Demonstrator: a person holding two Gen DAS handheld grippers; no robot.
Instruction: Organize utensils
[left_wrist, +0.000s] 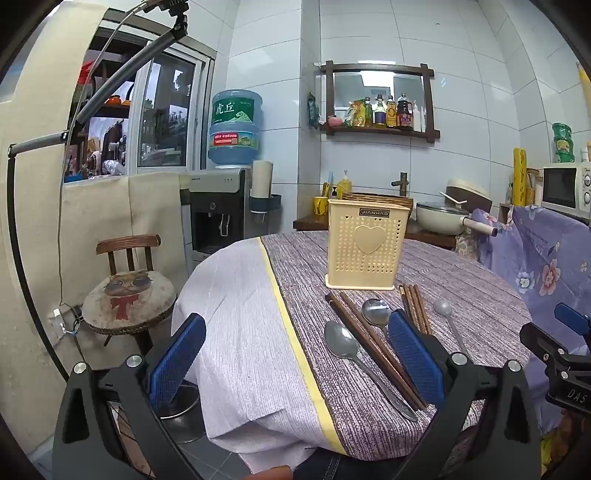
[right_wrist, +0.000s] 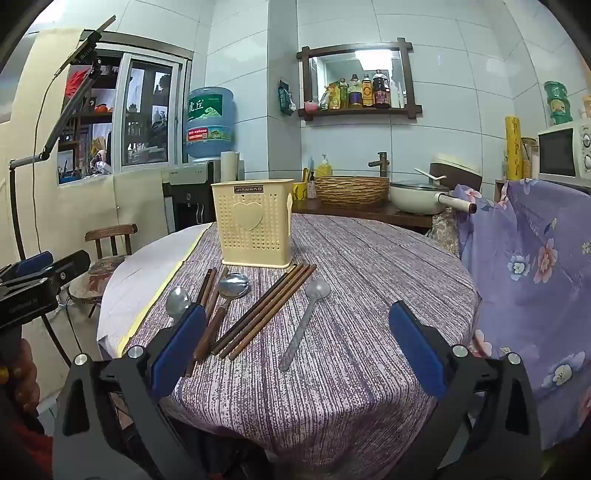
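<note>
A cream perforated utensil holder (left_wrist: 367, 245) (right_wrist: 253, 223) stands upright on the round table (left_wrist: 461, 288) (right_wrist: 369, 277). In front of it lie a metal spoon (left_wrist: 345, 347) (right_wrist: 177, 301), a wooden-handled spoon (left_wrist: 375, 312) (right_wrist: 231, 288), dark chopsticks (left_wrist: 365, 343) (right_wrist: 264, 312) and a clear plastic spoon (left_wrist: 445, 314) (right_wrist: 306, 317). My left gripper (left_wrist: 295, 354) is open and empty above the table's near left edge. My right gripper (right_wrist: 295, 350) is open and empty, low over the near table, with the plastic spoon lying between its fingers.
A purple striped cloth with a white part covers the table. A wooden chair (left_wrist: 127, 291) stands to the left. A floral-covered chair (right_wrist: 535, 266) is at the right. A counter with a basket (right_wrist: 351, 190) and pot (right_wrist: 419, 197) is behind.
</note>
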